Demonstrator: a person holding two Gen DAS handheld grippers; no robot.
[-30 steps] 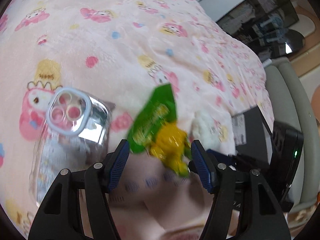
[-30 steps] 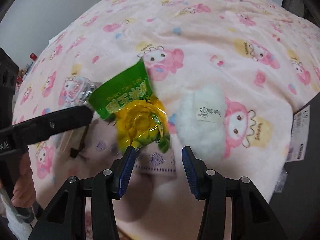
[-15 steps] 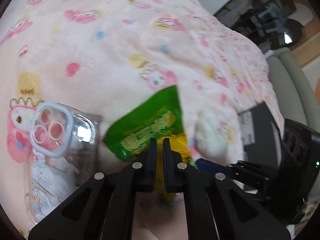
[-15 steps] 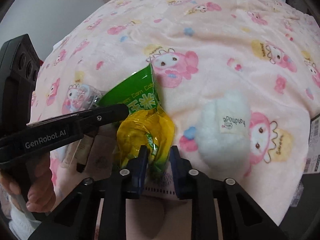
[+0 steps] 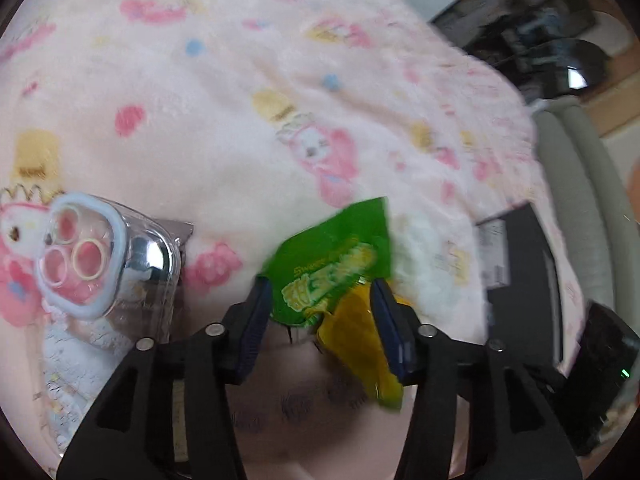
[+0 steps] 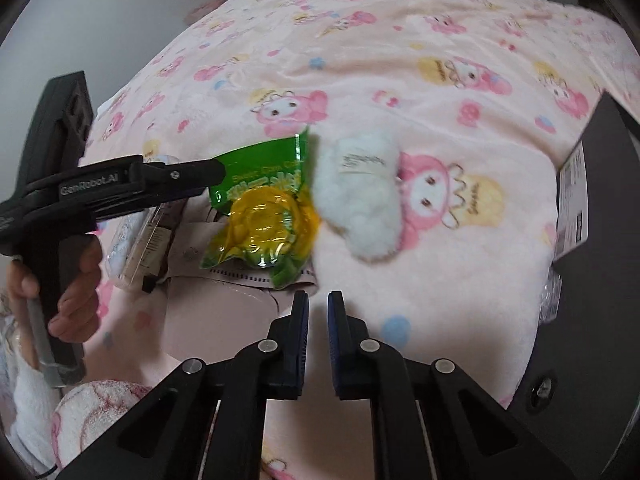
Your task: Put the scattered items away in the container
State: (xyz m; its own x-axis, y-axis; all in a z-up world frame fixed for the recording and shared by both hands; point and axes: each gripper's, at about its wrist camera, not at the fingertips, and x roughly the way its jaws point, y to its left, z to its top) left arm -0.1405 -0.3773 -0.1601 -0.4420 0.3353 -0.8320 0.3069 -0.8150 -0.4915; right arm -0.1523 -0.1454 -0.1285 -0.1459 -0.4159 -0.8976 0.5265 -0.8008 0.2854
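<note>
A green and yellow snack packet lies on the edge of a pink pouch on the bed. My left gripper straddles the packet, its jaws opening, the pads beside the packet's edges without pinching it. In the right wrist view the packet rests on the pouch, with the left gripper reaching in from the left. My right gripper hovers just below the packet, its jaws closing to a narrow slit with nothing between them.
A clear phone case lies left of the packet. A white fluffy item sits to its right. A black box borders the pink cartoon blanket on the right. A person's hand holds the left gripper's handle.
The left jaws closed over the packet, then spread again. The right jaws pinched the packet's lower end, then drew back off it and closed further. The packet shifted slightly.
</note>
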